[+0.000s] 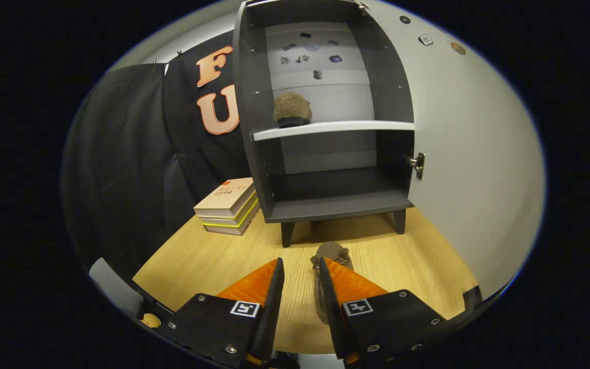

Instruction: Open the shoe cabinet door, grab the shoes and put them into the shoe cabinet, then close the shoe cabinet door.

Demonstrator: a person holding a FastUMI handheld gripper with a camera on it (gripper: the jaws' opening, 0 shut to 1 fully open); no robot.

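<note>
The dark grey shoe cabinet (325, 207) stands on the wooden table (197, 261), its pale door (459, 154) swung wide to the right, the metal handle (418, 164) facing inward. One brown fuzzy shoe (292, 108) rests on the white middle shelf (333, 128). A second brown shoe (332, 251) lies on the table in front of the cabinet's legs, its toe just past my right fingertip and its body mostly hidden under that finger. My gripper (300, 262) is open, low over the table, with a narrow gap showing bare wood and one edge of the shoe.
A stack of books (228, 205) sits on the table against the cabinet's left side. The cabinet's lower compartment holds nothing. Black cloth hangs behind and to the left. The table's front edge runs close under the fingers.
</note>
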